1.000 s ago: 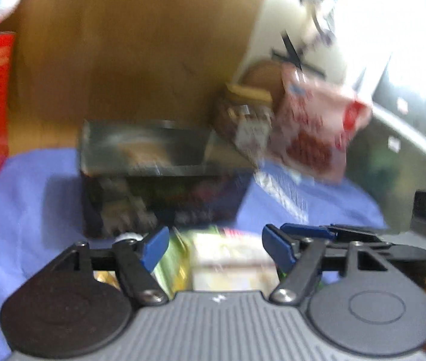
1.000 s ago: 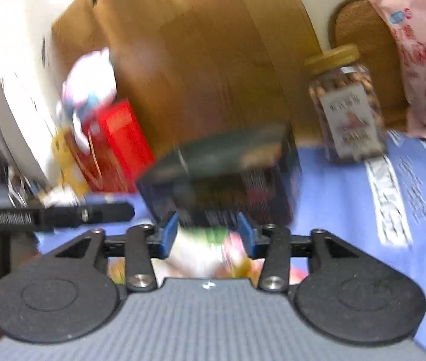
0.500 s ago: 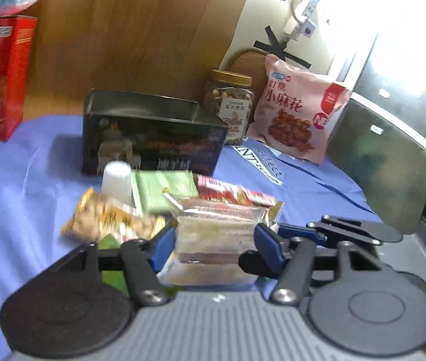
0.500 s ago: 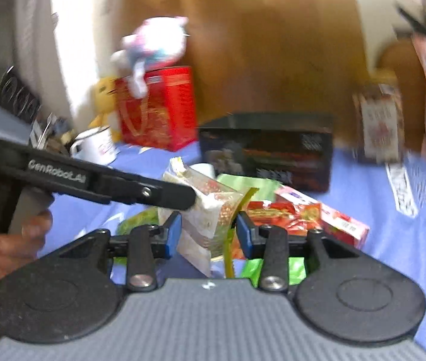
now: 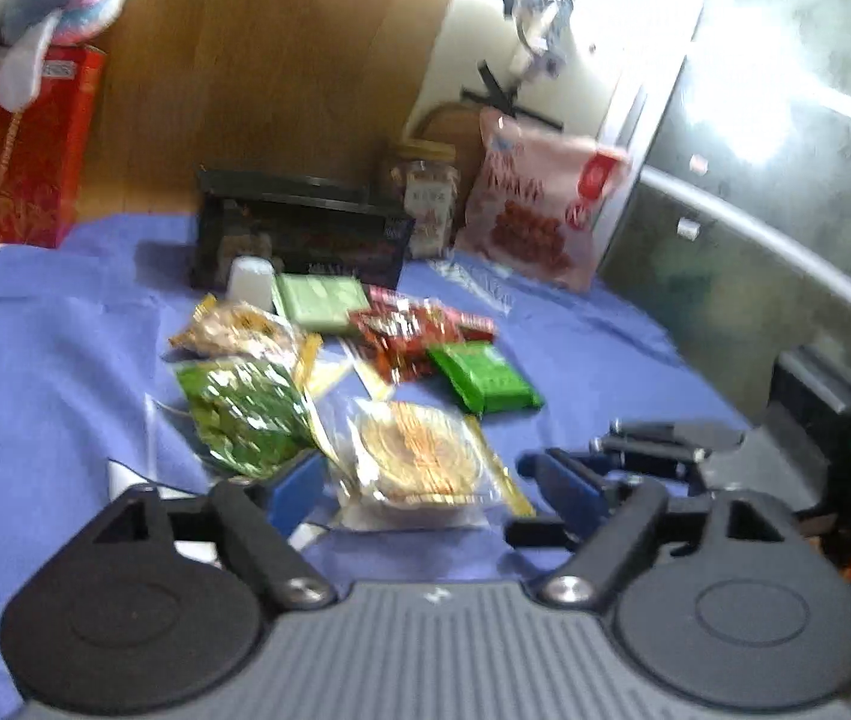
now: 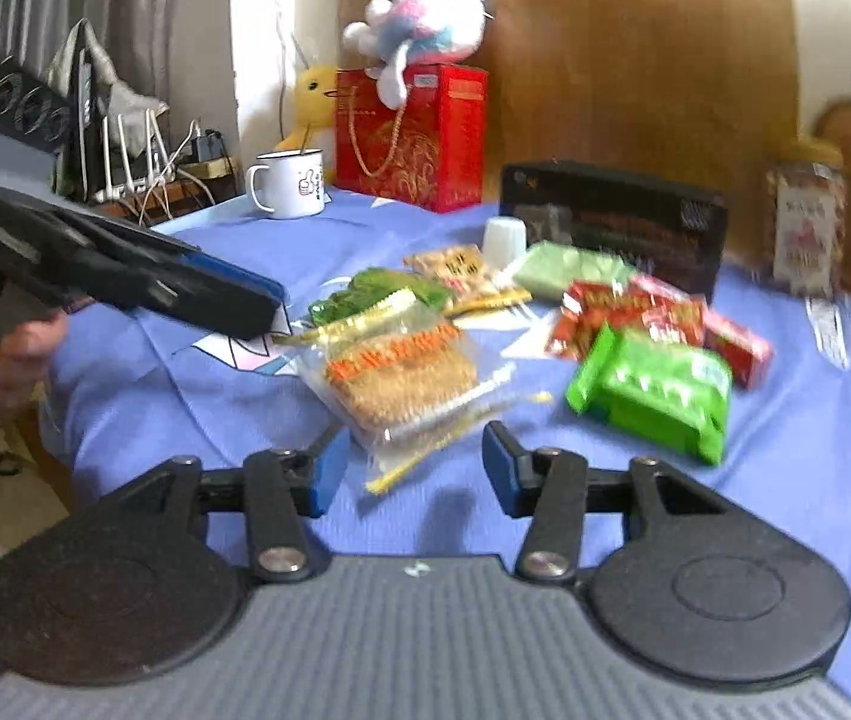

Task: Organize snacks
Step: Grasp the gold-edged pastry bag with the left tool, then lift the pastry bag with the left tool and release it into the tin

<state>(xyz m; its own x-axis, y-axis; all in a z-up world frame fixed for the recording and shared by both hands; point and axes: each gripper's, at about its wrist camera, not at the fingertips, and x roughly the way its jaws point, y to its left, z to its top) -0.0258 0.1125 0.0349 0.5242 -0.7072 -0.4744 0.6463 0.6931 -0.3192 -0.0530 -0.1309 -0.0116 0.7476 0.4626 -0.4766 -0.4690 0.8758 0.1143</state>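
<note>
- Releasing: both the left gripper (image 5: 419,495) and right gripper (image 6: 407,468) are opening, empty, flanking the clear-wrapped cake (image 5: 416,459).
- Next, I judge: pick 1 snack nearest it, carry it beyond toward the black tin (image 5: 299,240).

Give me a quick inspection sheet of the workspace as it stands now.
Surface: blue cloth, rumpled.
Job's things: clear cake packet nearest; green packets, red packets and yellow packets loose in a heap; dark tin behind.
Clutter: white mug, red gift bag, plush toy, jar, pink bag.
Grippers: left gripper and right gripper opening, fingers touching nothing.
Cables: tangle beside the mug.
Surroundings: wooden panel, curtain.
</note>
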